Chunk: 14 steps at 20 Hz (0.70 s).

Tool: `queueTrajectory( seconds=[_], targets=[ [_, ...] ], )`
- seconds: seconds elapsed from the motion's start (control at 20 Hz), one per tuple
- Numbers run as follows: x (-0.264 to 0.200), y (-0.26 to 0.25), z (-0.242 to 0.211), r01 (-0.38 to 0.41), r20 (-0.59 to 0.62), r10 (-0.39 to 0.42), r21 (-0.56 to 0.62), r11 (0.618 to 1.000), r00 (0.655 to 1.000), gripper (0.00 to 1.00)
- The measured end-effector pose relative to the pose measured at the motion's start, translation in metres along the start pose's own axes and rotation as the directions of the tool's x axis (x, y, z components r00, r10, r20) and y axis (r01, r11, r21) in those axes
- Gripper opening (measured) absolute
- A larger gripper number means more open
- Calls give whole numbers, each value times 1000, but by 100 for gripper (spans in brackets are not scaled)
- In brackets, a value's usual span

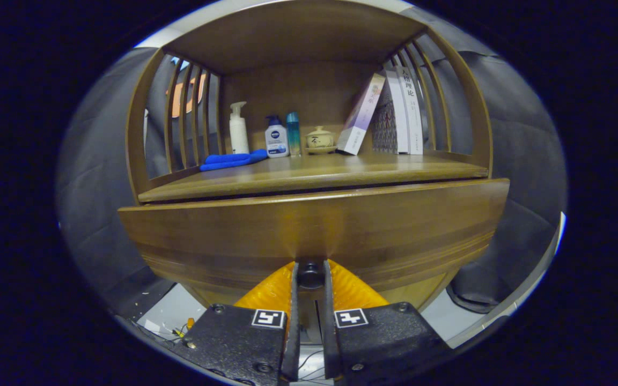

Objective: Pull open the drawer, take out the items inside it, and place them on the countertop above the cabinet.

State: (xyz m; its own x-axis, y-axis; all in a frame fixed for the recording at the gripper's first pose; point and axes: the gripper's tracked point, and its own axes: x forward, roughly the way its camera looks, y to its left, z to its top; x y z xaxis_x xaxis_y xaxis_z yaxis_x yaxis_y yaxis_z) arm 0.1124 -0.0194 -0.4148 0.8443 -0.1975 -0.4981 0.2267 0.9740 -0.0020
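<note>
Gripper (pixel 310 279) clenched on knob (pixel 310 274), lower centre; knob mostly hidden between fingers (pixel 294 300). Drawer (pixel 314 230) front blocks interior. Countertop (pixel 314 169) above.

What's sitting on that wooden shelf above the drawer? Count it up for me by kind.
Bottles: 3, a white pump bottle, a blue-capped bottle, a teal bottle
Lidded pots: 1, a small ceramic pot
Cloths: 1, a blue cloth
Books: at least 4, one leaning book and upright books
Total: at least 9
The gripper is closed on the drawer knob.
</note>
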Motion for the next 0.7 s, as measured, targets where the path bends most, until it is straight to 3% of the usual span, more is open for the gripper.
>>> queueTrajectory(
  seconds=[0.7],
  targets=[
    [-44, -3, -17, -22, -5, 22, -26, 999, 1000, 21]
  ],
)
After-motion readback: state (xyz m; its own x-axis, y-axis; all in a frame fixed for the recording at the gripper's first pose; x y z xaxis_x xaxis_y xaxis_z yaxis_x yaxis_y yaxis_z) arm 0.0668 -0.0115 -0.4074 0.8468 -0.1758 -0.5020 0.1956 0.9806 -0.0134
